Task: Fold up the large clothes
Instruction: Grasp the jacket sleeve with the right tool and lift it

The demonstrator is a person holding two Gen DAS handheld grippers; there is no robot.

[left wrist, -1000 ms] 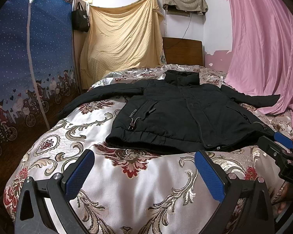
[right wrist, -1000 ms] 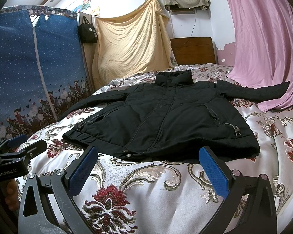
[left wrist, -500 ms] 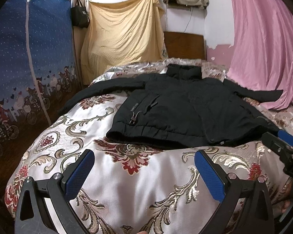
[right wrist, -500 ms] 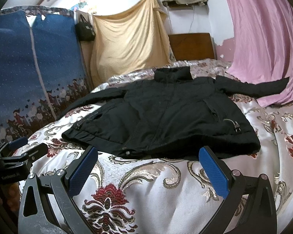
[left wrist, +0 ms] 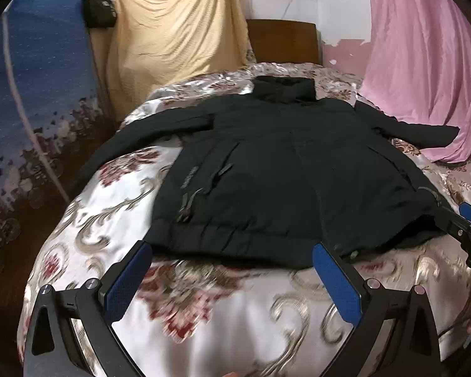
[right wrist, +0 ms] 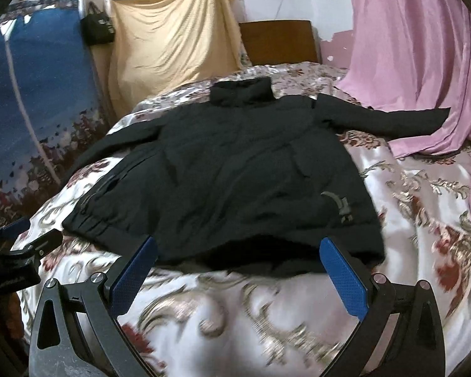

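Observation:
A large black jacket point(left wrist: 282, 169) lies flat and face up on the bed, collar toward the headboard, both sleeves spread out; it also shows in the right wrist view point(right wrist: 235, 169). My left gripper point(left wrist: 232, 279) is open and empty, just short of the hem's left part. My right gripper point(right wrist: 238, 273) is open and empty, close to the hem's right part. The right gripper's tip shows at the right edge of the left wrist view point(left wrist: 468, 226). The left gripper shows at the left edge of the right wrist view point(right wrist: 15, 245).
The bed has a shiny floral cover point(left wrist: 223, 314). A pink curtain point(left wrist: 424, 62) hangs on the right, touching the right sleeve end. A blue fabric wardrobe point(left wrist: 31, 94) and a yellow sheet point(left wrist: 172, 37) stand on the left. A wooden headboard point(left wrist: 282, 40) is behind.
Both grippers have moved forward toward the jacket's hem and tilted down a little. The jacket has not moved. Both grippers stay open.

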